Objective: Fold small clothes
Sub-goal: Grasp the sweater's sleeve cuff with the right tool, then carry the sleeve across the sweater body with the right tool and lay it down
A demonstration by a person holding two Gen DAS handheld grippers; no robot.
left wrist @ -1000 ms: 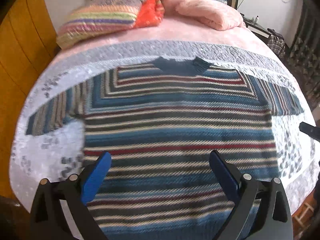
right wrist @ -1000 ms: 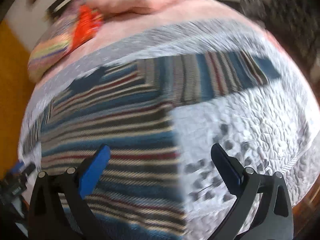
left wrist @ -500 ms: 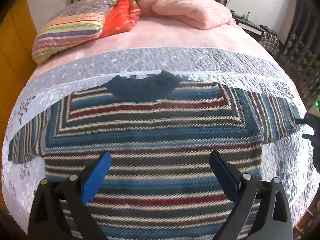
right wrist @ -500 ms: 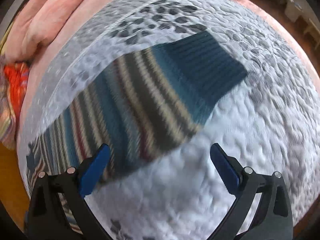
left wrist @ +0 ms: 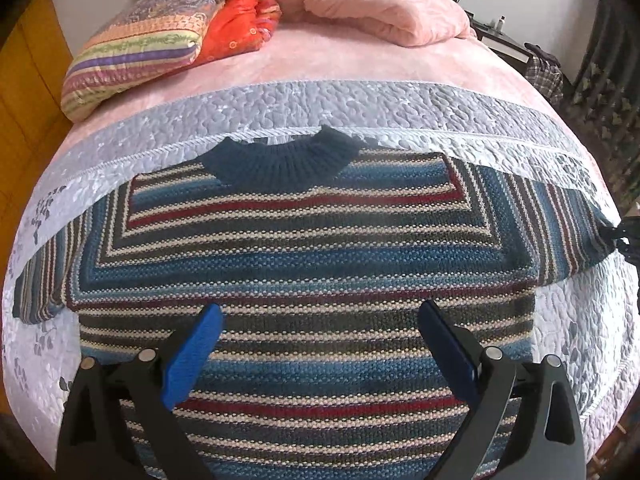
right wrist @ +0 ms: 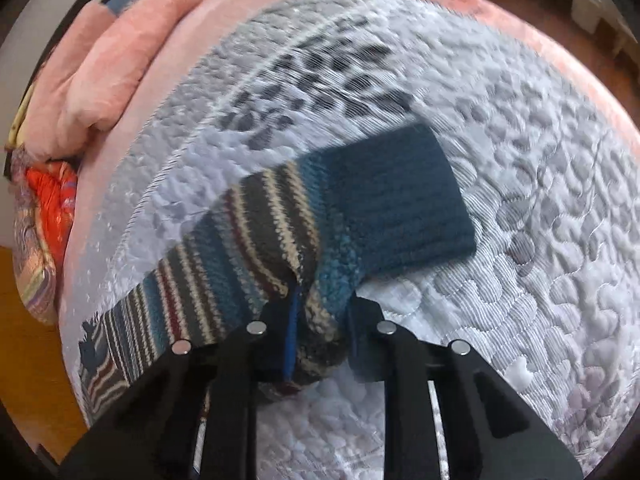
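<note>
right gripper (right wrist: 320, 312) jaws pinched on sweater (left wrist: 304, 280) sleeve; left gripper (left wrist: 320, 344) jaws wide, empty

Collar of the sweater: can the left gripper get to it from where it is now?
Probably yes. The left gripper is open over the striped sweater, and nothing lies between it and the dark blue collar. The right gripper is off pinching the sleeve.

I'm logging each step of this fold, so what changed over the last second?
The right gripper swung from the sweater's body out to its sleeve, dropped onto it and shut on the sleeve's edge near the cuff. The left gripper moved up the sweater toward the collar, still open and holding nothing. The sweater stayed spread flat on the quilt.
</note>
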